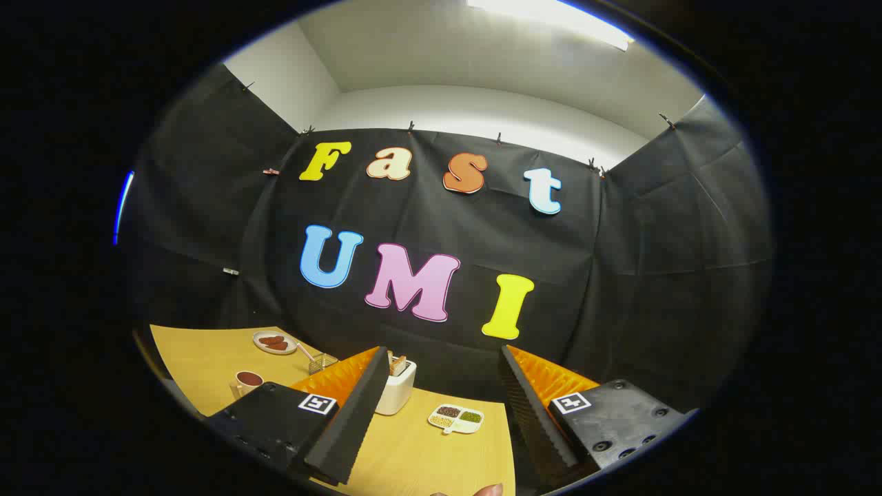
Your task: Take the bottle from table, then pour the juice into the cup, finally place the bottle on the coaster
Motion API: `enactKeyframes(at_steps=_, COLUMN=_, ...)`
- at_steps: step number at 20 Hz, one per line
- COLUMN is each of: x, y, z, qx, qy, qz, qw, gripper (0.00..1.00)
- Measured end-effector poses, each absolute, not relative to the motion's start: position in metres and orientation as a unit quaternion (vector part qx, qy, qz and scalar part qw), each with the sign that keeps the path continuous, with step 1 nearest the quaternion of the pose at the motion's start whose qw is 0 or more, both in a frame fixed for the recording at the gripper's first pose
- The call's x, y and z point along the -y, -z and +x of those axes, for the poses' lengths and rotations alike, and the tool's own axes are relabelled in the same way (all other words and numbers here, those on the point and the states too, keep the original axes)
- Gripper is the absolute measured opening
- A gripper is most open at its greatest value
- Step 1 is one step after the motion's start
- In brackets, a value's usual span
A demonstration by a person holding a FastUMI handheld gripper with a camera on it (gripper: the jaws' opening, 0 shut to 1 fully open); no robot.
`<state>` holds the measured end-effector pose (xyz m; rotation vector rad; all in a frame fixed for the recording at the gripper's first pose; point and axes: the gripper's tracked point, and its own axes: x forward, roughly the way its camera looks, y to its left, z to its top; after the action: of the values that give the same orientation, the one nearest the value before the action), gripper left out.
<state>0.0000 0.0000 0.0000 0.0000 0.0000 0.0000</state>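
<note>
Tool: I am holding my tool (pixel 441 372) with its fingers spread wide, gripping nothing.
Cup: the cup (pixel 246 382) is sitting at the lower left of the frame on the tabletop (pixel 420 455), beside the left finger.
Ahead: a sectioned dish (pixel 456 418) is lying between the fingers.

Gripper view: rides gripper (pixel 441 406), faces forward and tilted up at booth wall, table (pixel 413 455) close below.

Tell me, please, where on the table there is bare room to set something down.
The gripper is open, holding nothing. Bare table lies between its fingers, nearer than the divided dish and the white toaster. Another free patch lies beside the plate and the cup. It is crowded around the plate, small basket and toaster.
</note>
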Motion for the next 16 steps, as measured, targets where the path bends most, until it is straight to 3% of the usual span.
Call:
enactKeyframes(at_steps=10, x=0.005, y=0.048, z=-0.011, qx=0.001, qy=0.005, qz=0.017, qw=1.0, gripper=0.97)
enactKeyframes(at_steps=16, x=-0.036, y=0.026, z=-0.003, qx=0.009, qy=0.002, qz=-0.009, qw=1.0, gripper=0.97)
